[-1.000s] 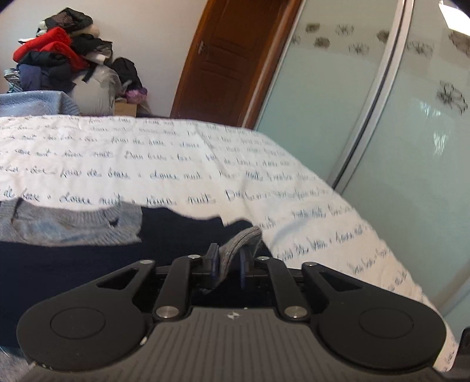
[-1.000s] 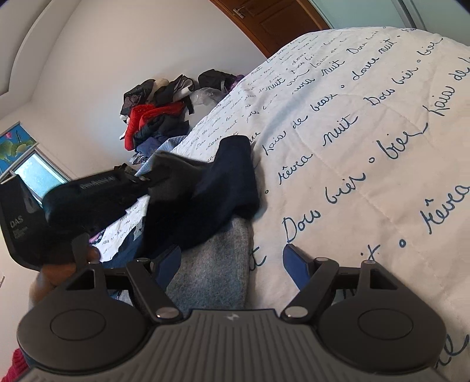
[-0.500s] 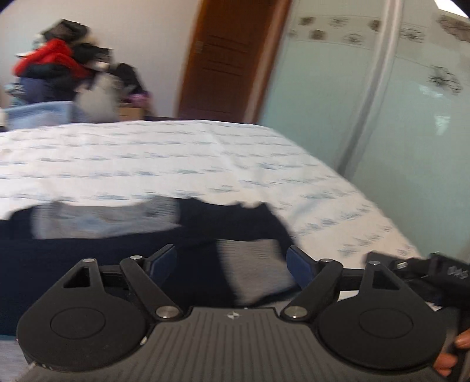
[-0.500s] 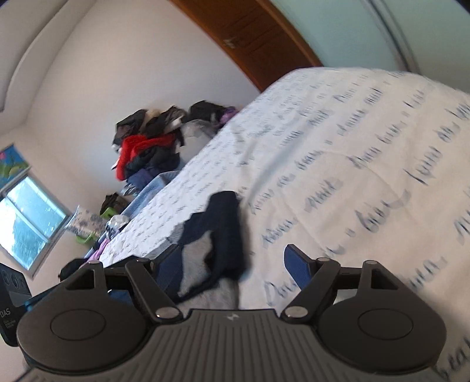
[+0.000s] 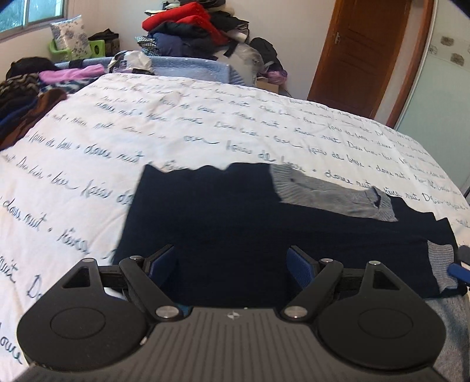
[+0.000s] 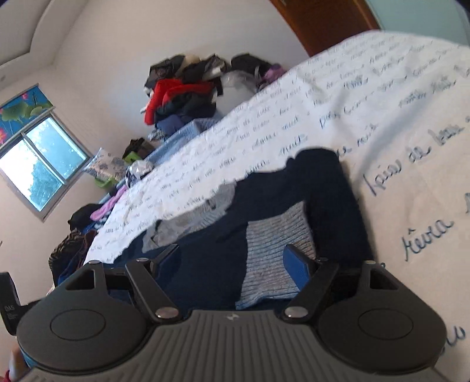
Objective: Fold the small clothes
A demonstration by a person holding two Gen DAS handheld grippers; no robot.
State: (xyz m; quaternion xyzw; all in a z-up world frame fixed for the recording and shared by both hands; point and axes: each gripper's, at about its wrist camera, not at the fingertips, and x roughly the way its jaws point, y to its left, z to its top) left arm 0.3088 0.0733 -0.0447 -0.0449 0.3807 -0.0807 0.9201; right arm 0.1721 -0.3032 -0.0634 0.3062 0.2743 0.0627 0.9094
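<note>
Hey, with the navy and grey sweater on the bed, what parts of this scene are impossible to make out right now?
- Near hem of the navy and grey knitted sweater: left wrist view, hidden behind the left hand-held gripper.
- Sweater's full outline: right wrist view, covered by the right hand-held gripper, blurred.
- Cursive writing on the white printed bedspread: right wrist view, motion-blurred.
- Individual garments in the far clothes pile: too small.
</note>
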